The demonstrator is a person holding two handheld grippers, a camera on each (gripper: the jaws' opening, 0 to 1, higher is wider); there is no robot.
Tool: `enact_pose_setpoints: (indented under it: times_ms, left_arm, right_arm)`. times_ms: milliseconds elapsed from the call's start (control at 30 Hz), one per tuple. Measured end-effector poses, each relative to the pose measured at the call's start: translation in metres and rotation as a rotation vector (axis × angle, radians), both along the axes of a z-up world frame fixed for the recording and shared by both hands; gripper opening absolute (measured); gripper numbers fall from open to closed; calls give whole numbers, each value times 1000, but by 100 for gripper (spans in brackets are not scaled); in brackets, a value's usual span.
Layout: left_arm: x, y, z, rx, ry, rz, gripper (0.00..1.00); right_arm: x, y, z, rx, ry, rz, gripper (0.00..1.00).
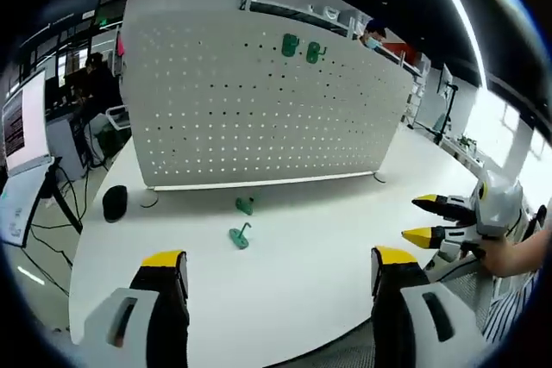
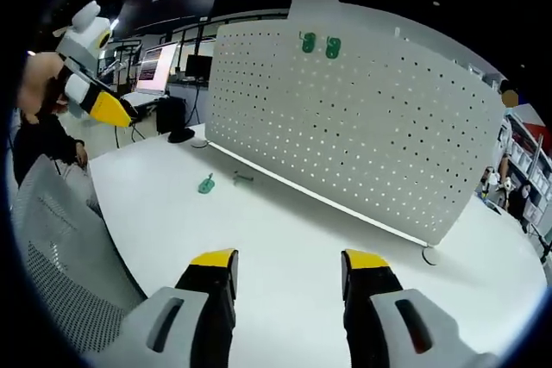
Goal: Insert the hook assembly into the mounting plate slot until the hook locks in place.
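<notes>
White table fills the foreground, with a tall white pegboard standing upright across it; an open room with monitors, desks and people lies behind.

In the left gripper view, the left gripper rises from the bottom with its yellow-tipped jaws spread wide and nothing between them. Ahead of it on the table lie two green hooks, apart from each other and in front of the pegboard's base. The nearer hook rests on its flat base plate with its thin stem sticking up and bending over at the top. The farther hook lies closer to the board; its long axis cannot be read at this size. Two more green hooks are mounted side by side high on the pegboard. A dark mouse sits on the table's left part.

The right gripper enters from the right, held by a hand, its two yellow tips apart and empty, pointing left.

In the right gripper view, the right gripper shows its jaws wide and empty above bare table. The pegboard carries the mounted hooks near its top edge. The nearer hook and farther hook lie close to the board's foot. The left gripper hangs at upper left; how far its jaws are spread cannot be told here.
</notes>
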State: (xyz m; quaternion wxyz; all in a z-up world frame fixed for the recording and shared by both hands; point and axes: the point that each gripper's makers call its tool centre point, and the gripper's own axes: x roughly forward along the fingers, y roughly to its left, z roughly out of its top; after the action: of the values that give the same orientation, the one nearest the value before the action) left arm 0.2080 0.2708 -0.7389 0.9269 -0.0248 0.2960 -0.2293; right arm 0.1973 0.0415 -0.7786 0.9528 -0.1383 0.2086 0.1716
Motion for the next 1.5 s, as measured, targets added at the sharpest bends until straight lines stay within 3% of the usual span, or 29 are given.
enact_pose_setpoints:
  times_ms: [433,567,1000,1500]
  left_arm:
    - [-9,6,-20,-33,58,9,92]
    - [-9,12,-28,-25,79,24,92]
    - [-7,28,-45,-45,134,64,90]
    - [10,40,-56,-49,174,90,90]
  right_arm:
    - [-5,35,-11,0,75,160,40]
    - [2,54,-18,36,135,219,36]
    - [55,114,-31,13,172,380,31]
    - [135,154,-60,79,248,352,26]
